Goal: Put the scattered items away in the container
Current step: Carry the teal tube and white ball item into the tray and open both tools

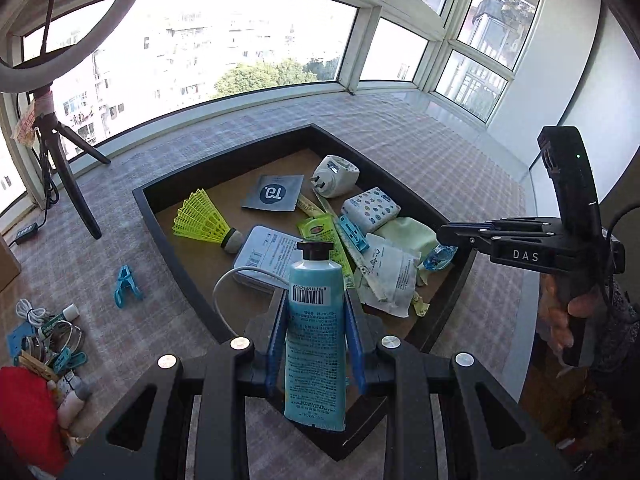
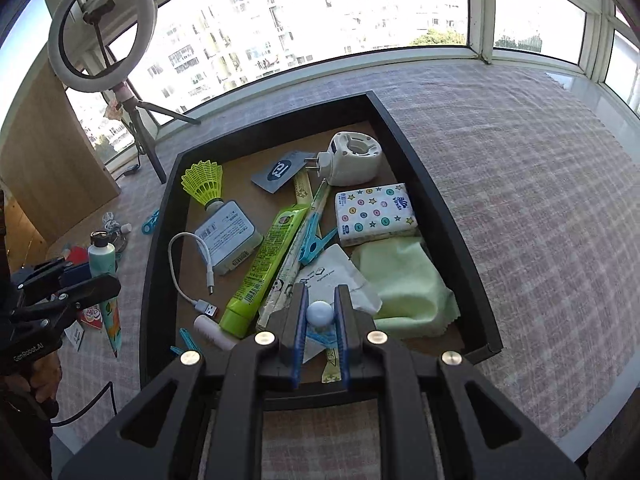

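Left gripper (image 1: 316,344): clamped on an upright blue tube (image 1: 315,332) over the near rim of the tray (image 1: 180,268); right gripper (image 2: 320,320): closed on a small blue-capped item (image 2: 319,313) inside the tray, green cloth (image 2: 404,284) just right.

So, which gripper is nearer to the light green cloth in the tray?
Right. The right gripper hangs inside the tray, just beside the light green cloth. The left gripper, holding the blue tube, is at the tray's opposite edge.
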Tool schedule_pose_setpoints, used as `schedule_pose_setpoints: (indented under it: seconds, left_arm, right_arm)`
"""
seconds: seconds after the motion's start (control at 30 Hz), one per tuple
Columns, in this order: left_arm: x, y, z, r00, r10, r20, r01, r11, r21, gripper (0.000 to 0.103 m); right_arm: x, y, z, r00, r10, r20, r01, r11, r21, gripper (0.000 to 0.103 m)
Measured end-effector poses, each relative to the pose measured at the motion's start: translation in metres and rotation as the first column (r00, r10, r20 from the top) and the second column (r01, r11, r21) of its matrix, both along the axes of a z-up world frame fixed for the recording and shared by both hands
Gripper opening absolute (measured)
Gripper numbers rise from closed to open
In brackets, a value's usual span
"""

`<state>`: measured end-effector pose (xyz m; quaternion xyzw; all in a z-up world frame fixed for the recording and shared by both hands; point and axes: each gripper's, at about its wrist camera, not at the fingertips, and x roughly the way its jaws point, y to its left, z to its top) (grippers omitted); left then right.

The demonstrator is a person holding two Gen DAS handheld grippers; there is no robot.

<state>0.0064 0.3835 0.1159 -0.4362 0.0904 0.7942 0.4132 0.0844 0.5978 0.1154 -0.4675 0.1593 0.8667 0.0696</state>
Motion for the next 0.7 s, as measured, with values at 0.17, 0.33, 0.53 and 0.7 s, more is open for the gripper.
schedule_pose_setpoints:
  seconds: [0.17, 0.33, 0.53, 0.7]
  left_arm:
    - [0.004, 0.01, -0.004, 1.0, 0.013, -0.002, -0.013, 1.0, -0.017, 0.026]
    - [0.003, 0.014, -0.003, 1.0, 0.028, 0.014, -0.028, 0.999, -0.025, 0.027]
    - [-0.005, 0.007, -0.002, 0.994, 0.1, 0.033, -0.1, 0.995, -0.02, 0.028]
    - [-0.003, 0.002, 0.003, 0.994, 0.111, 0.016, -0.11, 0.994, -0.017, 0.028]
  right_arm:
    - [0.001, 0.007, -0.007, 1.0, 0.015, 0.012, -0.015, 1.0, -0.007, 0.013]
    - [0.0, 0.009, -0.007, 1.0, 0.024, 0.017, -0.024, 1.0, 0.0, 0.027]
    - [-0.001, 0.011, 0.002, 1.0, 0.025, -0.003, -0.025, 1.0, 0.016, 0.046]
    - [-0.004, 0.01, 0.004, 1.0, 0.027, -0.01, -0.027, 1.0, 0.01, 0.046]
